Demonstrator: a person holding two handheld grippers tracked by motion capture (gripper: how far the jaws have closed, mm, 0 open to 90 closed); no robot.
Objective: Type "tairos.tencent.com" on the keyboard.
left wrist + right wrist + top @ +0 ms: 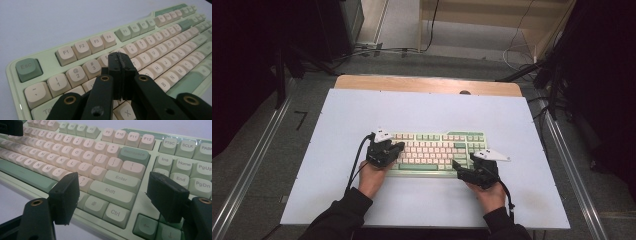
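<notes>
The keyboard point(438, 152) is laid on the white table point(422, 107), near its front edge. The left gripper point(121, 65) is held pressed shut, empty, above the keyboard's left-hand keys. The right gripper point(112, 195) is held wide open over the keyboard's right end, nothing gripped.

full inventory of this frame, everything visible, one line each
keyboard: 1, pale green case with cream and green keys, middle of the white sheet
white sheet: 1, white, covering most of the table
table: 1, wood, bare strip at the far edge
cables: several, dark, on the floor beyond the table
left gripper: 1, black, shut, over the keyboard's left end
right gripper: 1, black, open, over the keyboard's right end
hands: 2, dark sleeves, at the near edge
</notes>
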